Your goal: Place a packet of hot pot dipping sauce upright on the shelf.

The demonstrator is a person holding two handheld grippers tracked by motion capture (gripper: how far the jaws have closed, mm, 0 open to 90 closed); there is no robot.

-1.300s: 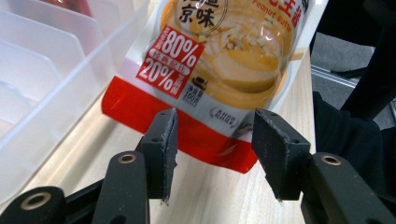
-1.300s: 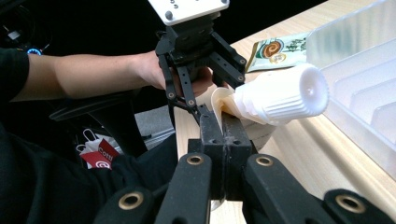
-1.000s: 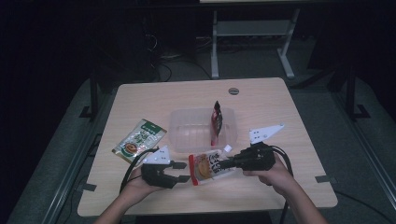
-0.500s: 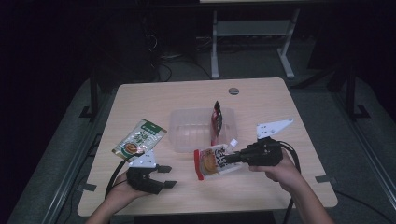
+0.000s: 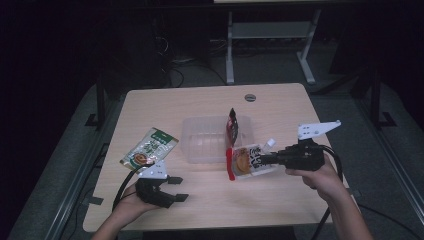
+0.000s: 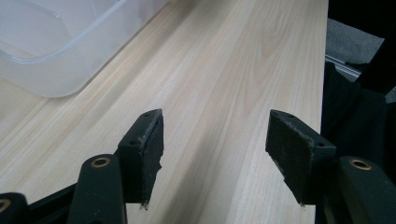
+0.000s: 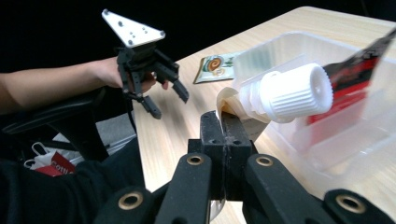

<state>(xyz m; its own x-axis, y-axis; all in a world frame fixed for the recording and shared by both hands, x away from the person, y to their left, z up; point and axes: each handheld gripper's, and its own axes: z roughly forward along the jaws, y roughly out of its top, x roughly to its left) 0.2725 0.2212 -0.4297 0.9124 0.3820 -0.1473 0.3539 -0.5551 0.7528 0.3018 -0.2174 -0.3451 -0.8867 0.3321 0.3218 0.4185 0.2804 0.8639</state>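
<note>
On the pale wood-grain table, the clear plastic tub sits at centre; a red-and-black packet leans upright inside at its 3 o'clock end, its print too small to read. At the tub's 4 o'clock, your right gripper has its jaws clenched on the spouted pouch, held beside the tub wall. The right gripper view reveals the pouch's ribbed white screw cap, with the pouch body largely hidden behind the jaws. At 8 o'clock lies a flat green glossy sachet. At 7 o'clock, your left gripper has its jaws released, spread wide, nothing between its frayed black pads.
</note>
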